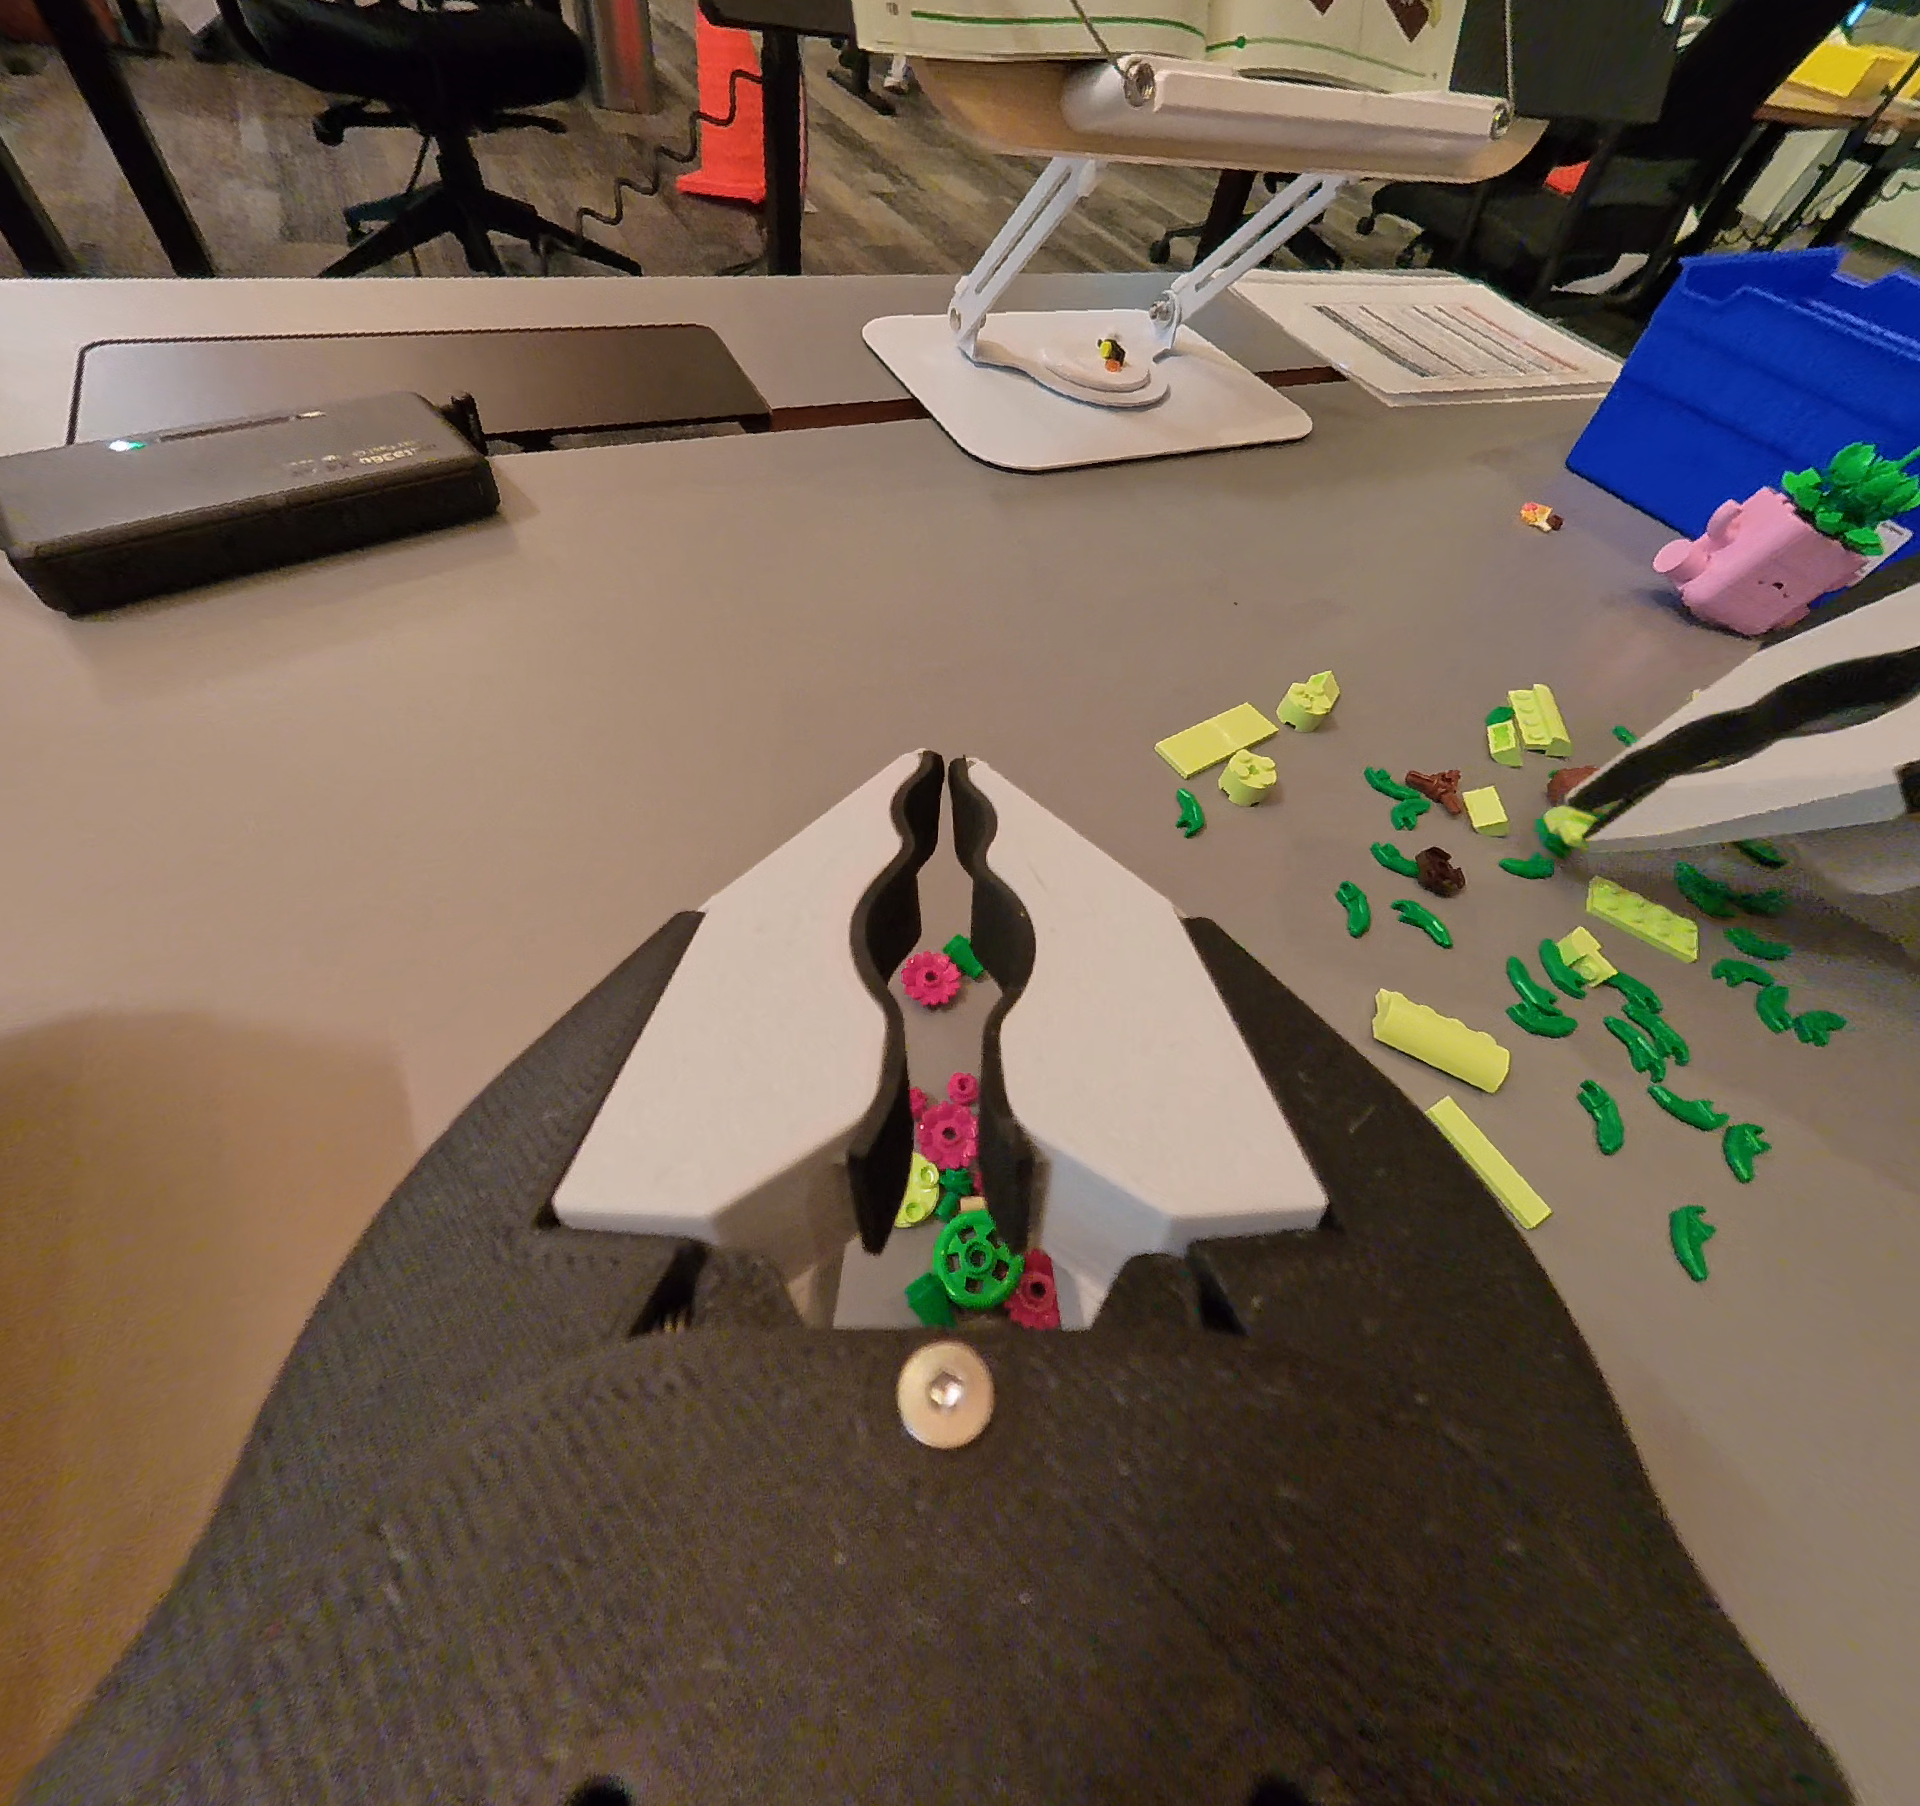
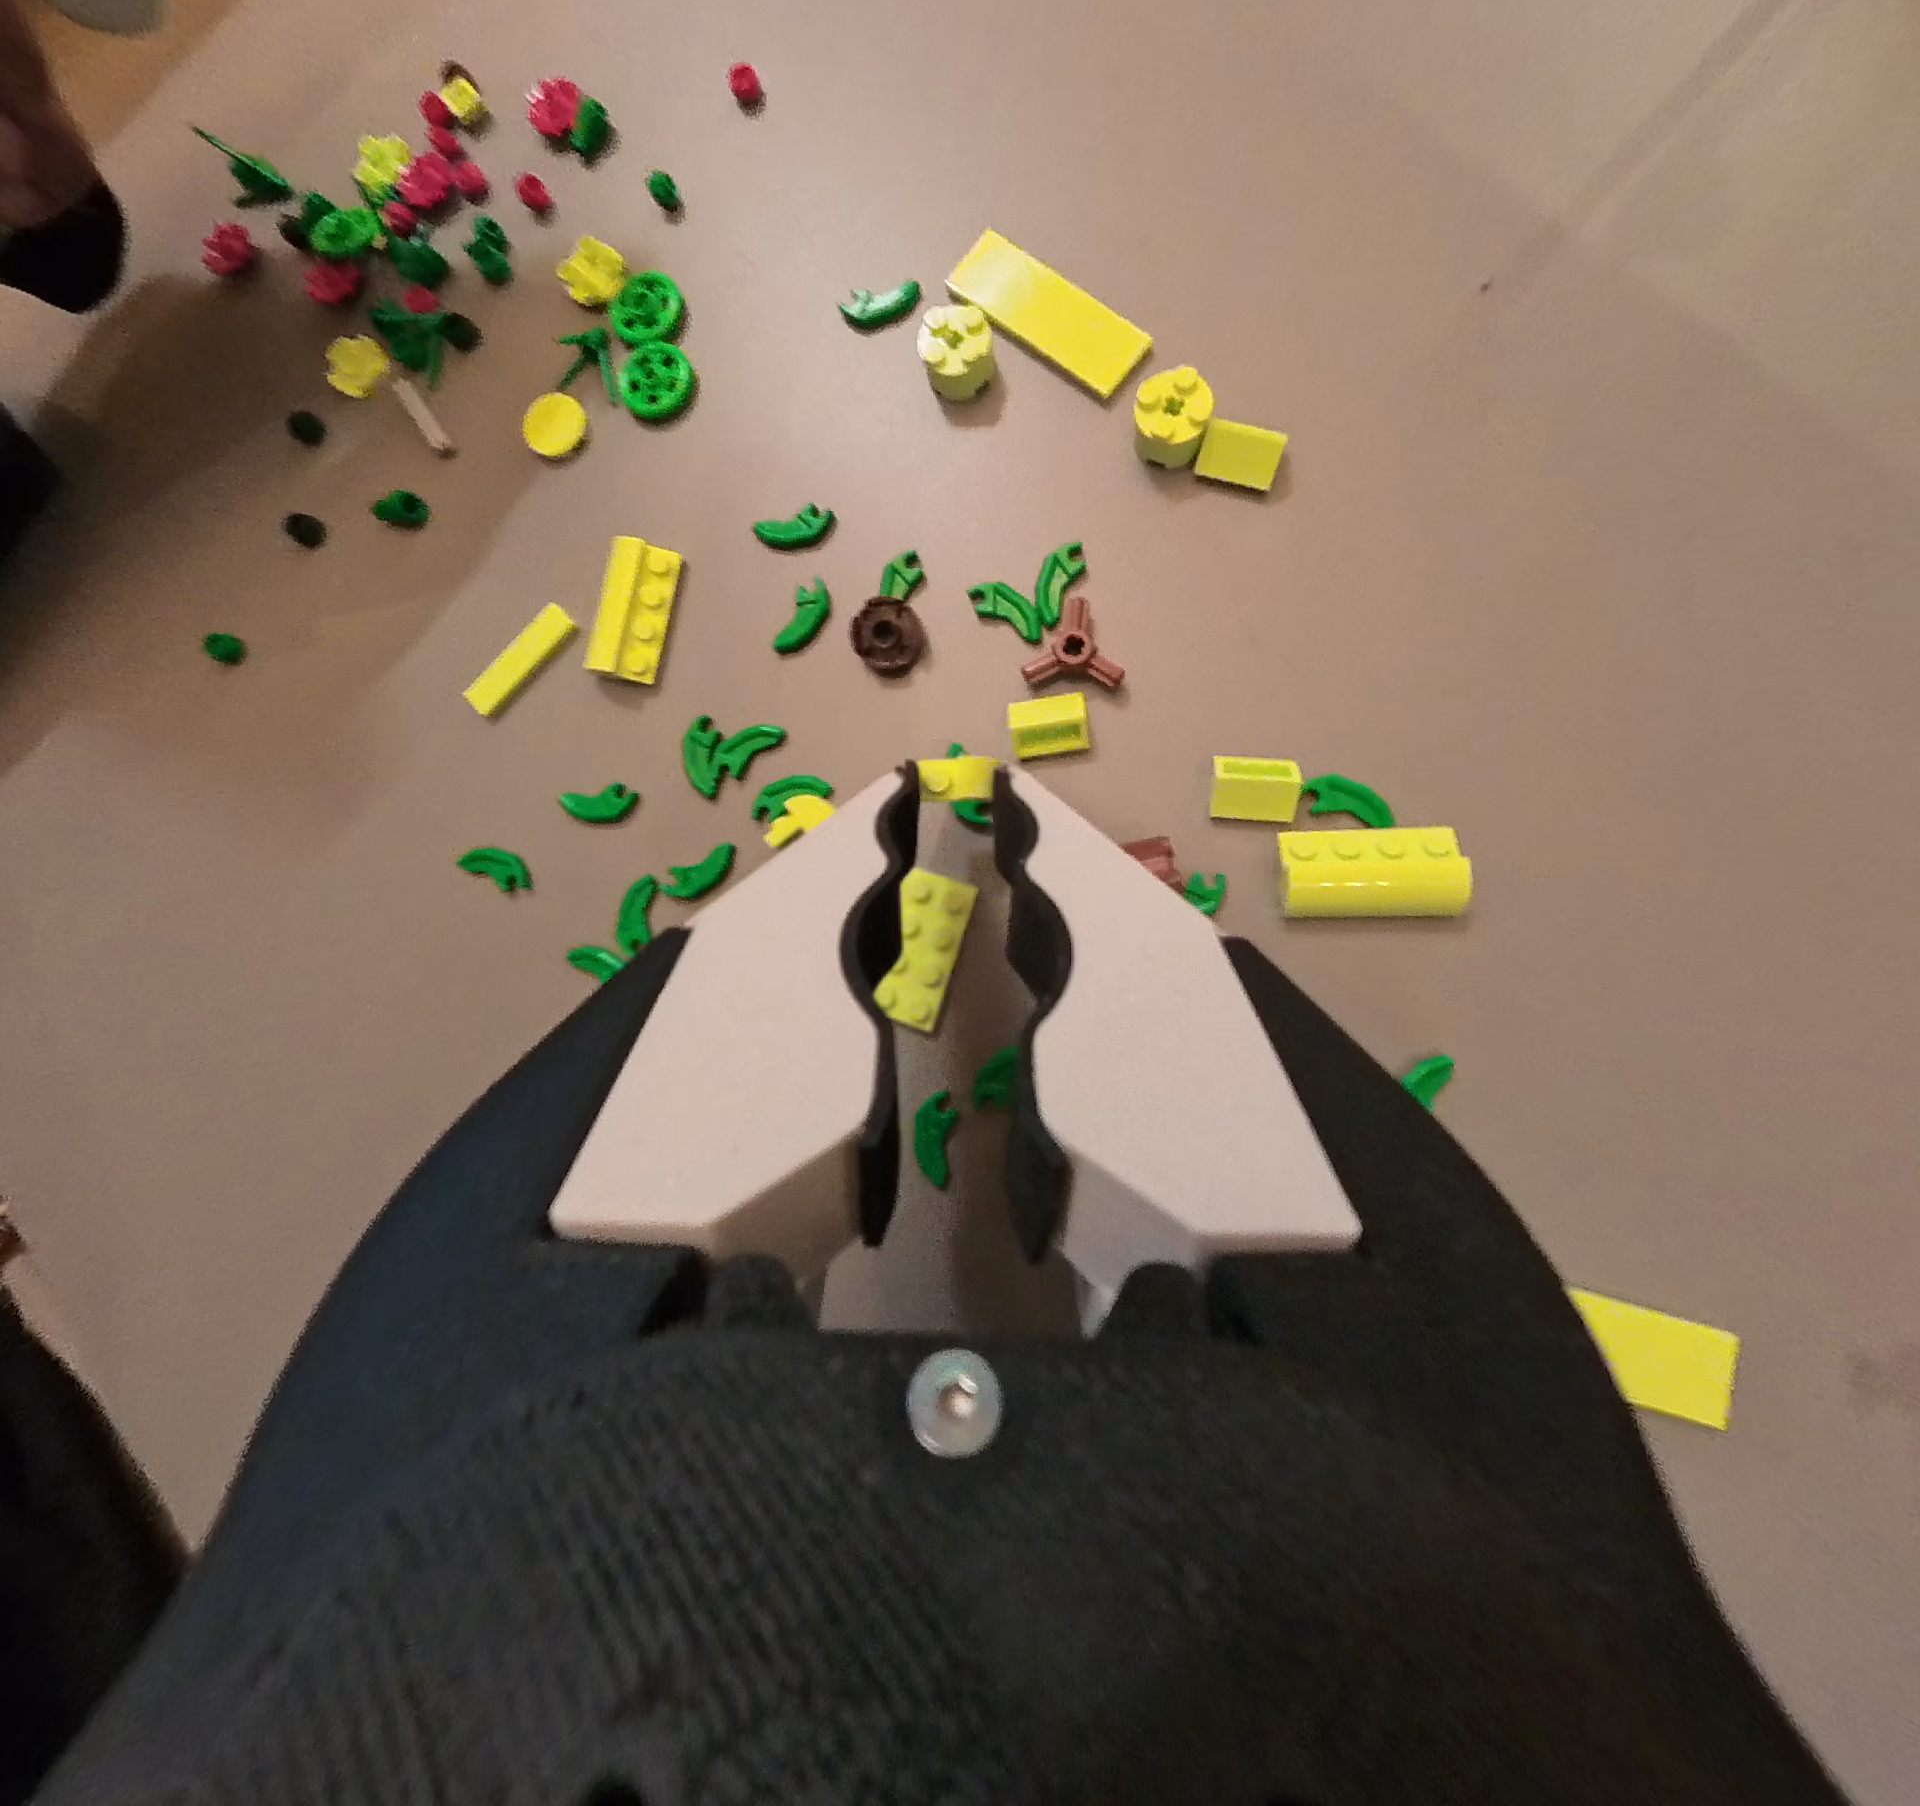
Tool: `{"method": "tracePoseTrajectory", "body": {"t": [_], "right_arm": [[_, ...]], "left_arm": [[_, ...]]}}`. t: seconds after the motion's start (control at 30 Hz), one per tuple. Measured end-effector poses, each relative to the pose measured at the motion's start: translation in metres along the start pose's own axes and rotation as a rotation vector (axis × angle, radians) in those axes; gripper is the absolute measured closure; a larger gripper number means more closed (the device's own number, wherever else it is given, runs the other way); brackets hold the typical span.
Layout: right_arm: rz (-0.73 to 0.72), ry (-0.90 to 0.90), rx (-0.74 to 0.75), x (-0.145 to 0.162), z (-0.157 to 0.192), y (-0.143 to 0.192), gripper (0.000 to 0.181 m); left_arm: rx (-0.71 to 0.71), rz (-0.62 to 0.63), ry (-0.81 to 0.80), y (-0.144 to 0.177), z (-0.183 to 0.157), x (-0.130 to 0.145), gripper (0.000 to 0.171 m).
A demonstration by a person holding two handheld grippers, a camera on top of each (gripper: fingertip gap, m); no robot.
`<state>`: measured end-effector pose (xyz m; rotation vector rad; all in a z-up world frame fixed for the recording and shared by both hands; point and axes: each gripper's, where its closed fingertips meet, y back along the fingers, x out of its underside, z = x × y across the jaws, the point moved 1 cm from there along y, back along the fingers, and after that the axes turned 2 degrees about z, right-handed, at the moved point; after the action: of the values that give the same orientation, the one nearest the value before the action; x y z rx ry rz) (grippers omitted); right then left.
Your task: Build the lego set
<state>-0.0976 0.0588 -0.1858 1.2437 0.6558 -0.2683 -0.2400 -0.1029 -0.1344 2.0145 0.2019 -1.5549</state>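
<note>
Grey table point(image 1: 727, 634) carries lime bricks point(image 2: 632, 609), green leaf pieces point(image 2: 794, 528), magenta flowers point(image 1: 930, 979), a dark brown round piece point(image 2: 886, 634) and a pink pot point(image 1: 1756, 561). Blue bin point(image 1: 1745, 385) at its right edge.

Table point(image 1: 727, 634): smooth matt grey surface. Loose lego pieces point(image 2: 1371, 871): glossy moulded plastic. Left gripper point(image 1: 948, 764): matt grey plastic fingers point(image 1: 790, 1008) with black pads, on a rough, ridged black body; bright metal screw point(image 1: 943, 1393). Book stand point(image 1: 1091, 406): smooth white metal. Blue bin point(image 1: 1756, 374): glossy plastic.
</note>
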Motion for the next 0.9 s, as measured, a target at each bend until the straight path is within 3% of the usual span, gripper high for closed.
{"method": "tracePoseTrajectory", "body": {"t": [0.13,0.3,0.53,0.73,0.83,0.9], "right_arm": [[0.014,0.016,-0.052,0.004,0.015,0.001,0.169],[0.078,0.064,0.012,0.018,0.013,-0.010,0.166],[-0.025,0.069,-0.038,-0.001,0.030,0.007,0.163],[0.055,0.145,0.001,0.010,0.034,-0.009,0.161],[0.069,0.136,0.003,0.013,0.033,-0.012,0.181],[0.047,0.126,-0.003,0.009,0.033,-0.009,0.181]], "left_arm": [[0.004,0.001,0.001,-0.001,-0.001,0.000,0.171],[0.000,0.005,-0.006,-0.001,-0.001,0.001,0.171],[0.006,0.002,0.002,-0.001,-0.001,0.001,0.171],[0.006,0.006,-0.007,-0.002,-0.003,0.001,0.171],[0.006,0.003,-0.005,-0.001,-0.003,0.000,0.171],[0.008,0.000,0.000,-0.001,-0.002,0.000,0.171]]}}
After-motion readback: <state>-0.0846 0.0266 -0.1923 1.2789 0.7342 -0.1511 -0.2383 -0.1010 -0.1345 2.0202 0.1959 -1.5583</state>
